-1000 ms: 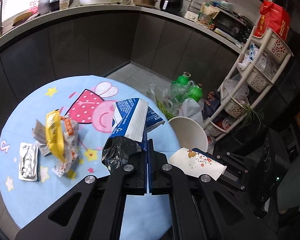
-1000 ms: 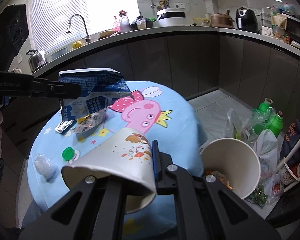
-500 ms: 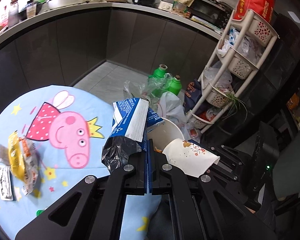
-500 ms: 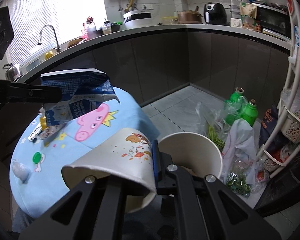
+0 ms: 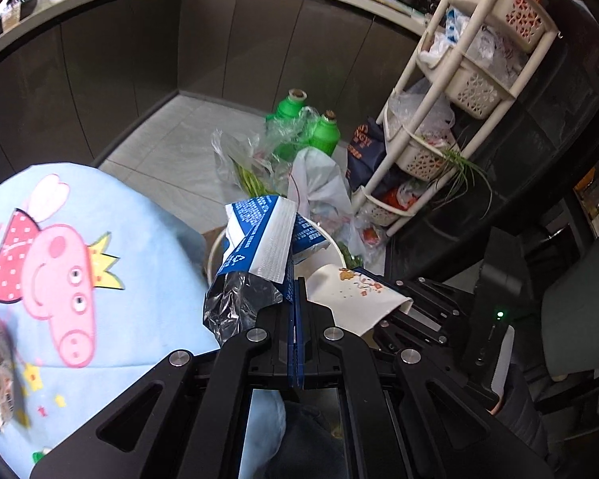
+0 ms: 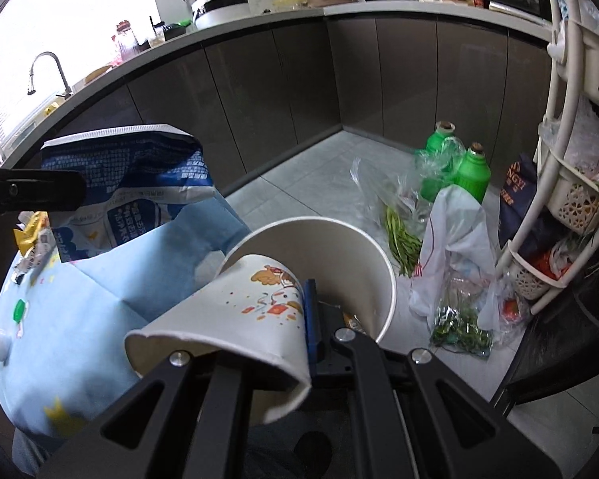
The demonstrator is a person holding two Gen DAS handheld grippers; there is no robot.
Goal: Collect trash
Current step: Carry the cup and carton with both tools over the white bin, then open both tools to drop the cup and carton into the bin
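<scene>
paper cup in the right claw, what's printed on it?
The paper cup is white with small orange and red cartoon prints and confetti specks. Clearest in the right wrist view.

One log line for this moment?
left claw: shut on blue bag | right claw: shut on paper cup | both at bin rim | not released
</scene>
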